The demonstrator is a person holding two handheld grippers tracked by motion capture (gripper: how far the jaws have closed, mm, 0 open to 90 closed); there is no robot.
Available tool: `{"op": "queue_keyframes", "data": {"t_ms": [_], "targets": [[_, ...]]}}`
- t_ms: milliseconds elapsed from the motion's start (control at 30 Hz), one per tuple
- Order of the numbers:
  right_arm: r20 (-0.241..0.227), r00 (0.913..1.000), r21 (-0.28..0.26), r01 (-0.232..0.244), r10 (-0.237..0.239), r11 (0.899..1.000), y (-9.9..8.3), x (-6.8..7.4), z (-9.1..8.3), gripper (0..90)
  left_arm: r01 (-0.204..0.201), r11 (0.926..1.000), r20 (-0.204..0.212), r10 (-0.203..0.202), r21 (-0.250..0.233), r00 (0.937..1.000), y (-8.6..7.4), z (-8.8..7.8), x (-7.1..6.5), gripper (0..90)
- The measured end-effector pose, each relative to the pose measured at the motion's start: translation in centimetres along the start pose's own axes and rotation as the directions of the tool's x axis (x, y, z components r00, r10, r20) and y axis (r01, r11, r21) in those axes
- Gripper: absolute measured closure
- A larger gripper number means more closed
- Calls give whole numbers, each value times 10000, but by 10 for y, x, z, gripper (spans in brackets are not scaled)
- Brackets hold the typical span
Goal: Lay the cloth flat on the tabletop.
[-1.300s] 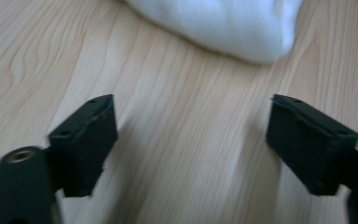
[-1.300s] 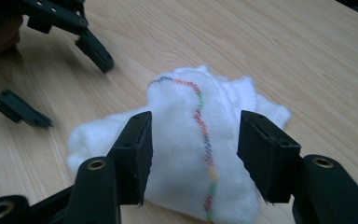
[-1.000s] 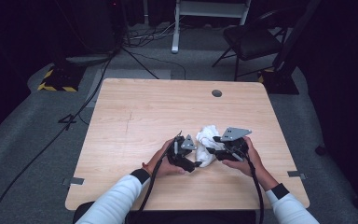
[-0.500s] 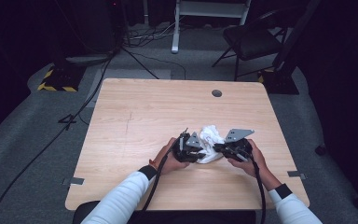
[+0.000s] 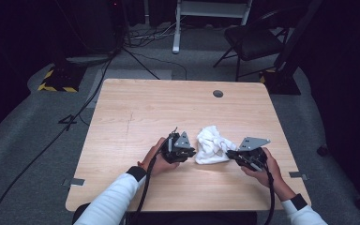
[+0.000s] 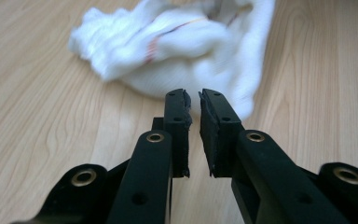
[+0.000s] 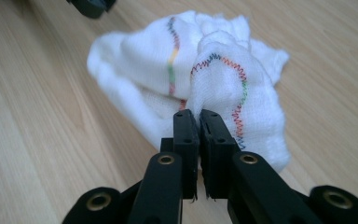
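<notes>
- Near the front edge of the tabletop [image 5: 136,108], right of centre: a crumpled white cloth [image 5: 212,145], bunched in a heap, hemmed with multicoloured zigzag stitching.
- Just left of the cloth: left gripper [image 6: 193,100], held in a hand [image 5: 153,157], jaws nearly together with a thin gap between the pads, nothing seen between them; tips just short of the cloth's near edge, contact not certain.
- Just right of the cloth: right gripper [image 7: 196,116], held in the other hand [image 5: 269,166], jaws drawn close with a slim slit between them, tips right at a raised stitched fold; whether any fabric is pinched cannot be told.
- On top of each gripper: a grey three-cornered plate [image 5: 253,142]; black cables trailing back along white sleeves toward the front edge.
- Toward the back edge, right of centre: a small round grey cap [image 5: 218,93], well apart from the cloth.
- Beyond the tabletop, on grey floor: a dark chair [image 5: 255,42] and loose cables.
- No containers on the tabletop.
</notes>
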State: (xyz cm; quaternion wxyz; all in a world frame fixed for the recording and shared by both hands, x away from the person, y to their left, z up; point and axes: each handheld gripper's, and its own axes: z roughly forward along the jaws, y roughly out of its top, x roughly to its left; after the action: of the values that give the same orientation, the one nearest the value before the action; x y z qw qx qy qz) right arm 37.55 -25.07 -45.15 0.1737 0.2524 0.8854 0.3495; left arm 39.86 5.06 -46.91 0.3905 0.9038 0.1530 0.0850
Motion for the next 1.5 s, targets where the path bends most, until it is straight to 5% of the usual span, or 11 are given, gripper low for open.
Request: {"op": "queue_keyframes", "data": {"t_ms": [133, 333, 567, 733, 900, 1067, 1100, 1167, 1500], "targets": [[306, 9989, 243, -365, 358, 9990, -19, 0, -6, 775, -58, 10000, -79, 58, 41, 10000, 1, 1, -7, 689], [748, 9936, 12, -847, 844, 9964, -29, -9, -19, 607, 59, 9985, -618, -93, -547, 9980, 25, 10, -16, 405], [1080, 9903, -617, -816, 879, 9948, -20, -12, -22, 499, 447, 9946, -617, -507, -940, 9968, 44, 19, -4, 358], [924, 9925, -799, -724, 797, 9942, -7, -7, -13, 450, 883, 9939, -535, -919, -662, 9943, 52, 39, 12, 385], [923, 9940, -248, -560, 580, 9981, 0, -4, 10, 436, 1083, 9940, -374, -1078, 124, 9935, 47, 55, 24, 377], [935, 9937, 534, -676, 624, 9963, -7, -9, 20, 525, 214, 9977, -174, -203, 649, 9996, 43, 52, 22, 687], [822, 9948, 678, -650, 593, 9956, -12, -11, 19, 678, -150, 9969, -233, 169, 772, 9996, 41, 45, 21, 749], [759, 9958, 680, -559, 507, 9961, -15, -12, 15, 741, -358, 9960, -441, 395, 815, 9982, 37, 36, 22, 796], [1319, 9890, 38, -682, 671, 9977, -17, -13, -4, 792, -98, 9979, -947, 158, 642, 9954, 7, -20, 27, 844]]}}
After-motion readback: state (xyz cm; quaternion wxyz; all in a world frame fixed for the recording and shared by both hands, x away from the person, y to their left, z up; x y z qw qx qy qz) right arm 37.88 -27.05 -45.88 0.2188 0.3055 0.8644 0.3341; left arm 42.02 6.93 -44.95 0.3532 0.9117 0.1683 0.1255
